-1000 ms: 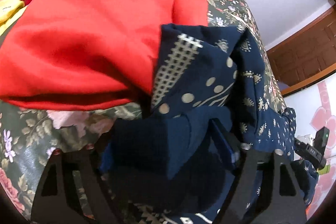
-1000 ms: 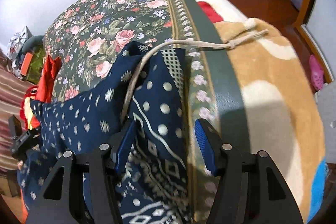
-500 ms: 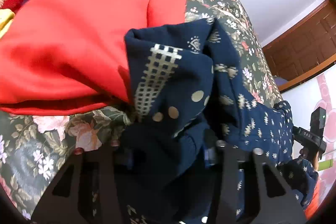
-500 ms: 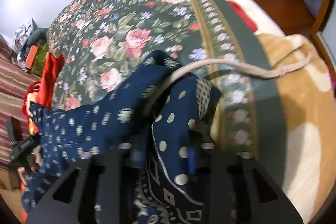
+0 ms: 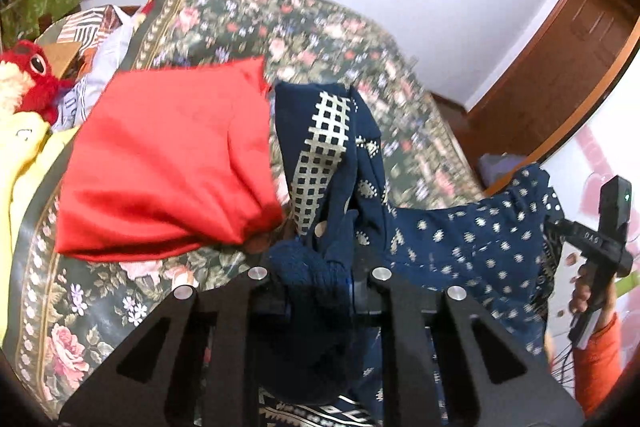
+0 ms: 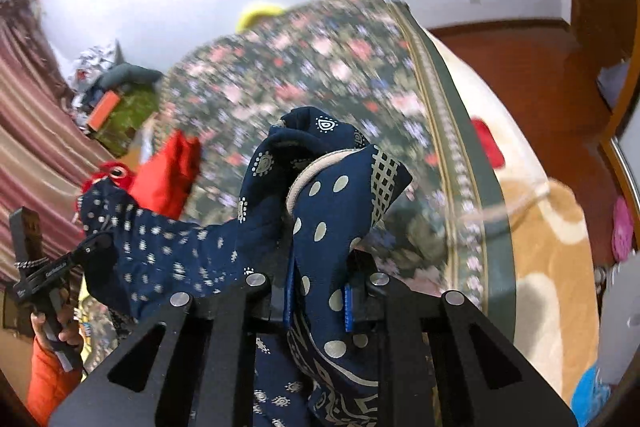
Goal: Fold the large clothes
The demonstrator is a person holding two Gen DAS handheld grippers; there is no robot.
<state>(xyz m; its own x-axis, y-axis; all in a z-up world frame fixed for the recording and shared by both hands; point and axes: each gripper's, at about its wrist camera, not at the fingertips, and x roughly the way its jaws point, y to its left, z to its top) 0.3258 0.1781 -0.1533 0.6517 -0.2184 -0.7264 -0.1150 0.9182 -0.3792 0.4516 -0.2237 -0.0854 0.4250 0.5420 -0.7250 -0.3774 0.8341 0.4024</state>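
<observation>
both jaws have just been closing: left hand-held gripper [image 5: 320,273] and right hand-held gripper [image 6: 316,287] each pinch the navy garment [image 6: 328,195], seemingly lifted off the bed [image 5: 120,291]

Two close wrist views angled down, both sharing navy garment [image 5: 472,247] and floral bedspread [image 6: 304,67]

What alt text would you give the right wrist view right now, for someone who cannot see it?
The right gripper, jaws just closed, pinches a bunched fold of the navy patterned garment lifted above the floral bedspread. The fabric stretches left toward the left gripper in the person's other hand, with folded red cloth behind it.
</observation>
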